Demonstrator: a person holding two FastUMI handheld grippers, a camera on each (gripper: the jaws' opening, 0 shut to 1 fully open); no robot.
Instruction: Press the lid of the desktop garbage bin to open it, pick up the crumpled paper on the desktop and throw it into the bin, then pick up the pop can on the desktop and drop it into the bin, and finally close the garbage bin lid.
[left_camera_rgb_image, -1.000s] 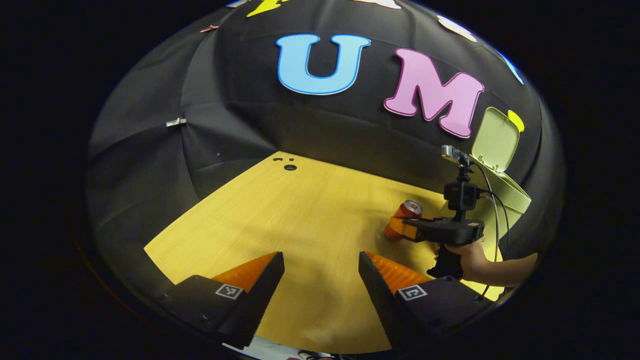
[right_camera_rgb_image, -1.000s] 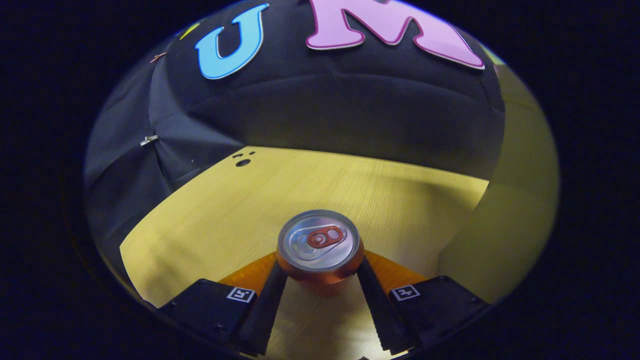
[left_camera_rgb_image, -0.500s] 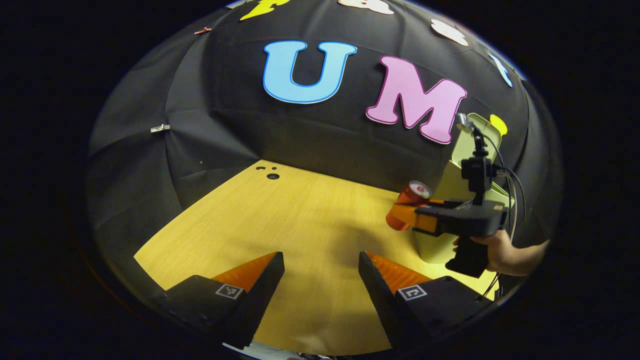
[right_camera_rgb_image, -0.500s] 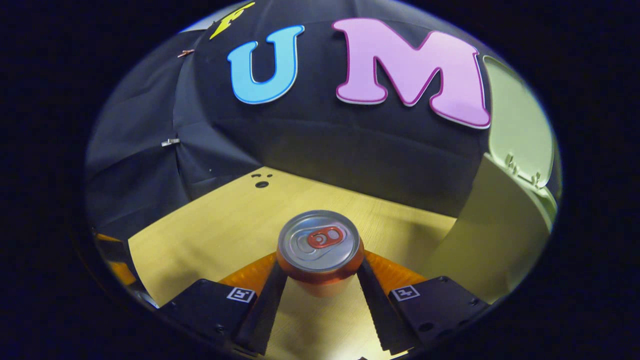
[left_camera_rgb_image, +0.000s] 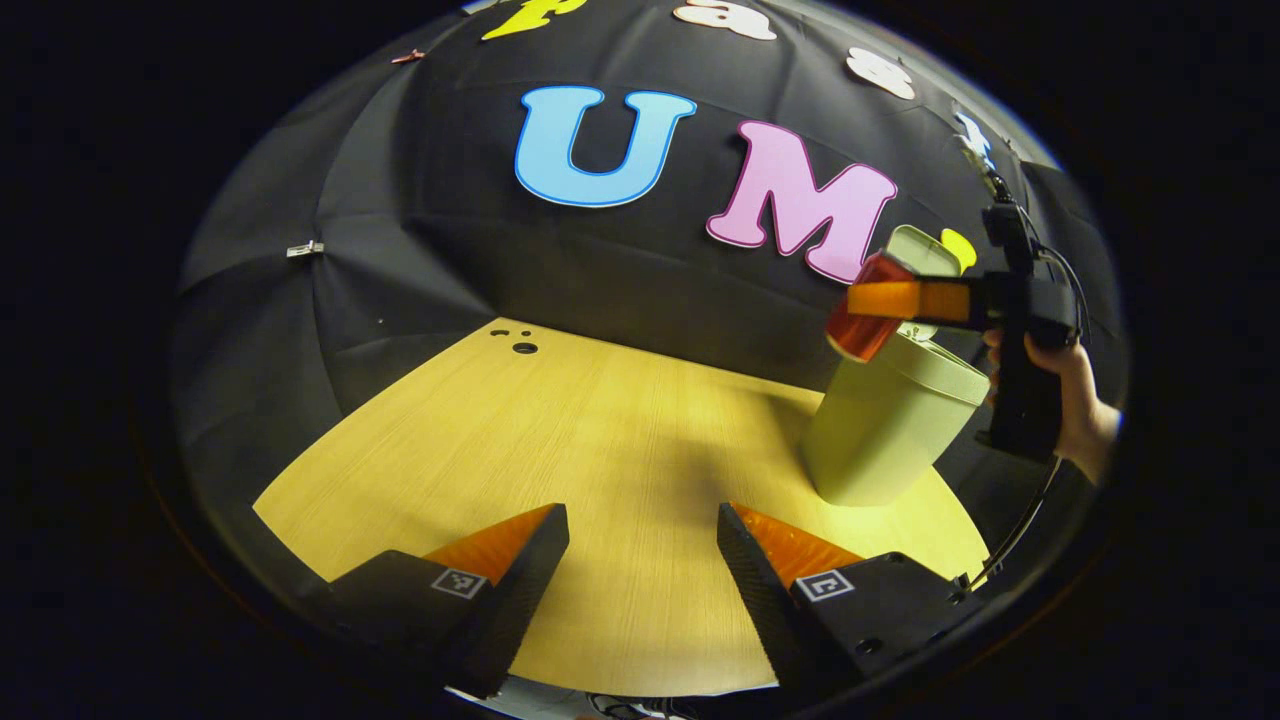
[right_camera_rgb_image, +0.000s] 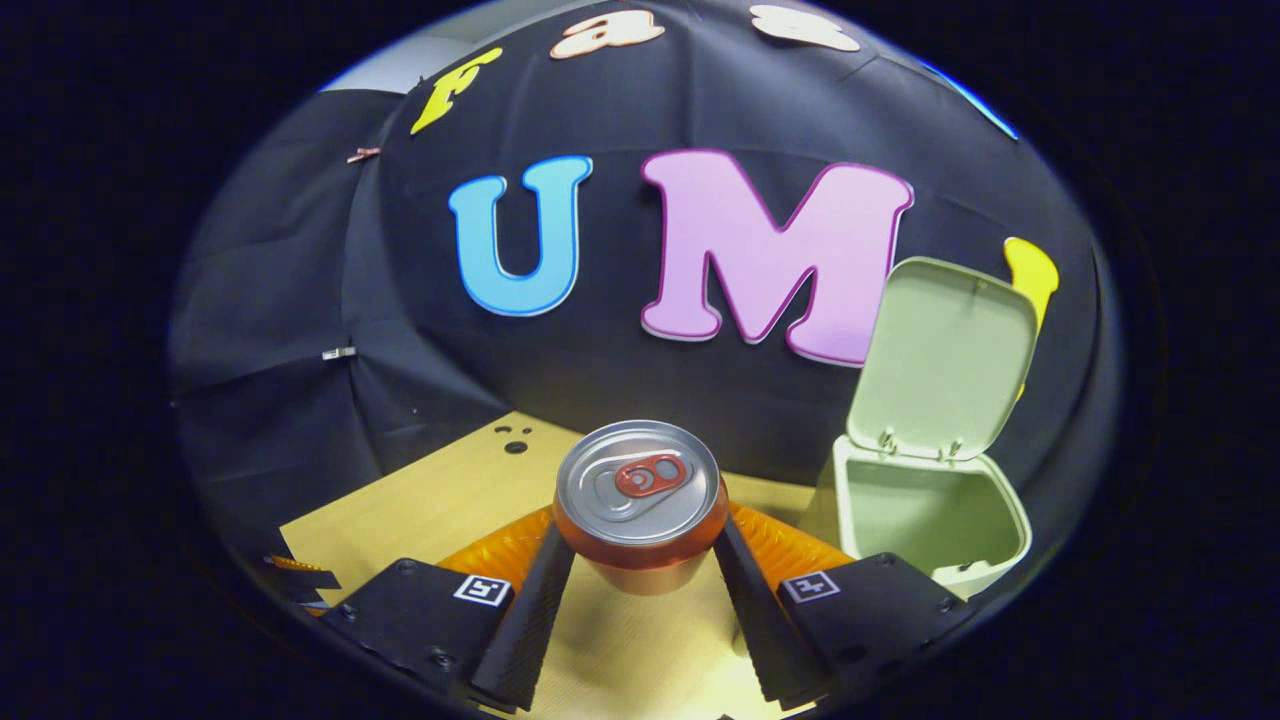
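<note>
While clamped in the right gripper, carry can right over bin, lid up; release centred. Left gripper open, empty, lower frame.

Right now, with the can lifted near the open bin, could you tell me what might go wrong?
The pop can is off to the left of the bin opening in the right gripper view; released here, it would likely miss. The upright lid stands behind the opening; a bump from the right gripper might knock it shut.
</note>
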